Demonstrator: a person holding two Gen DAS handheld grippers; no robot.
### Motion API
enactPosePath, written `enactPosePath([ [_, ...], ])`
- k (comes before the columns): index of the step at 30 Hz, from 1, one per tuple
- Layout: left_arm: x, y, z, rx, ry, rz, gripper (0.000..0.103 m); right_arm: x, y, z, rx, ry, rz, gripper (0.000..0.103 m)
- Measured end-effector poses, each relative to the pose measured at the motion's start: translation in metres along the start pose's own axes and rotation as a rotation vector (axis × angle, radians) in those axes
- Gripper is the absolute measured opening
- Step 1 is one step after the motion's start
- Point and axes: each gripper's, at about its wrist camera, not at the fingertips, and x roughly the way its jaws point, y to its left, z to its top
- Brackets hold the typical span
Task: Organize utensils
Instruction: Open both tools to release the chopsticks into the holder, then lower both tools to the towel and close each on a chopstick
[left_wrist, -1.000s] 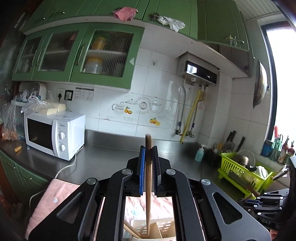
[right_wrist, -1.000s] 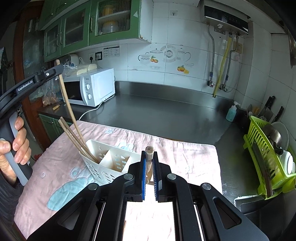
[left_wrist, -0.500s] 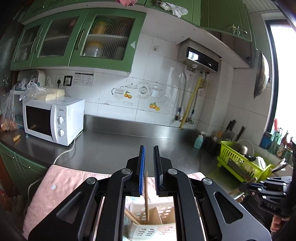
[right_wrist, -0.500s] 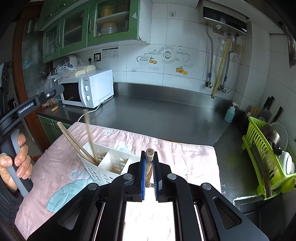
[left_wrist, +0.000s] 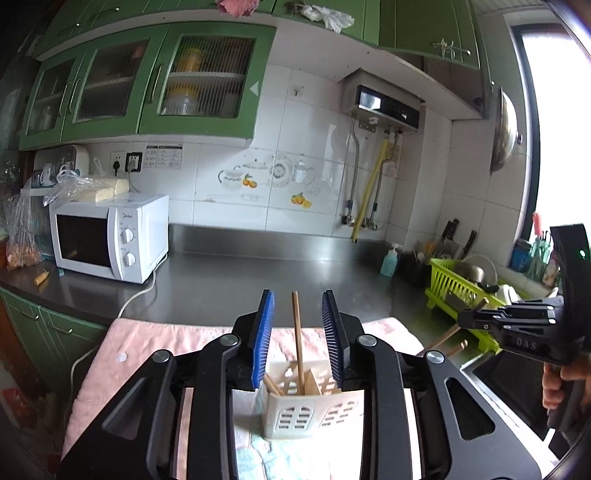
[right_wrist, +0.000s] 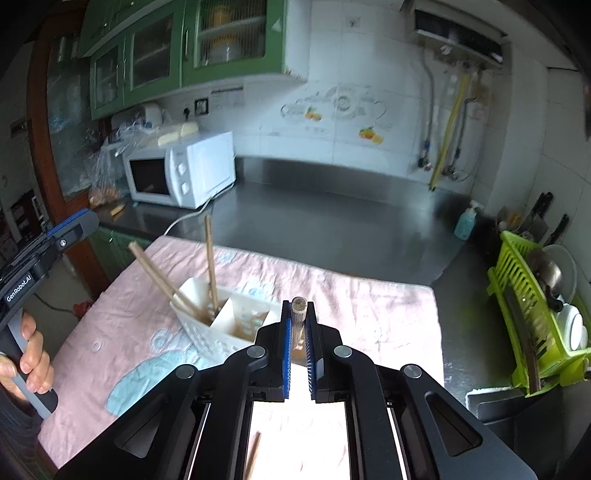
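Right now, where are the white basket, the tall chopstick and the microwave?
white basket (left_wrist: 295, 417), left wrist view, front wall.
tall chopstick (left_wrist: 297, 332), left wrist view, mid-shaft.
microwave (right_wrist: 210, 162), right wrist view, side panel.

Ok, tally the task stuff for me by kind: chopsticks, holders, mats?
Chopsticks: 5 (3 in the holder, 1 held chopstick in the right gripper, 1 loose chopstick on the mat)
Holder: 1
Mat: 1
Total: 7
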Motion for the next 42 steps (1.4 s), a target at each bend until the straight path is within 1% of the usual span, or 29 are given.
enactPosePath([
  [3,-0.003,-0.002,-0.006,0.016,0.029,0.005,0.029,0.011,0.003,-0.001,-0.005,0.032,-0.002,0.007],
  [4,-0.005,-0.002,-0.009,0.02,0.038,0.003,0.03,0.015,0.002,-0.002,0.003,0.037,0.003,0.007],
  [5,-0.007,-0.003,-0.012,0.022,0.045,-0.002,0.034,0.017,0.002,-0.003,0.011,0.035,0.005,0.007],
  [6,-0.01,-0.002,-0.015,0.028,0.054,0.005,0.038,0.017,0.001,-0.004,0.015,0.03,0.003,0.008],
  [7,-0.011,-0.002,-0.017,0.033,0.061,0.013,0.039,0.016,0.001,-0.005,0.021,0.02,-0.002,0.012],
  [9,-0.016,-0.002,-0.023,0.037,0.082,0.009,0.039,0.012,0.001,-0.009,0.03,0.001,-0.005,0.014],
  [12,-0.024,0.0,-0.036,0.042,0.113,0.014,0.039,-0.006,0.001,-0.017,0.034,-0.04,-0.018,0.015],
  [15,-0.036,0.002,-0.05,0.036,0.148,0.017,0.039,-0.027,0.006,-0.032,0.018,-0.076,-0.046,0.019],
  [16,-0.039,0.003,-0.055,0.032,0.157,0.017,0.039,-0.035,0.009,-0.041,0.016,-0.085,-0.049,0.02],
  [18,-0.049,0.006,-0.066,0.024,0.18,0.023,0.043,-0.047,0.015,-0.061,0.009,-0.095,-0.056,0.02],
  [22,-0.066,0.008,-0.093,0.021,0.221,0.022,0.043,-0.063,0.031,-0.118,-0.005,-0.082,-0.063,0.02],
  [26,-0.081,0.009,-0.127,0.017,0.276,0.011,0.043,-0.066,0.043,-0.178,0.036,-0.028,-0.021,0.02],
  [28,-0.087,0.009,-0.145,0.023,0.308,0.009,0.043,-0.064,0.05,-0.206,0.052,-0.001,-0.02,0.02],
  [30,-0.091,0.009,-0.166,0.028,0.354,-0.001,0.043,-0.06,0.055,-0.232,0.079,0.03,0.002,0.02],
  [32,-0.095,0.011,-0.183,0.02,0.381,-0.003,0.043,-0.056,0.059,-0.255,0.114,0.067,0.029,0.02],
  [37,-0.101,0.005,-0.222,0.013,0.463,-0.041,0.043,-0.047,0.069,-0.294,0.158,0.128,0.051,0.02],
  [40,-0.103,-0.002,-0.244,0.018,0.512,-0.057,0.042,-0.044,0.073,-0.307,0.17,0.146,0.046,0.02],
  [42,-0.102,-0.006,-0.258,0.025,0.55,-0.063,0.037,-0.044,0.074,-0.314,0.178,0.153,0.039,0.02],
])
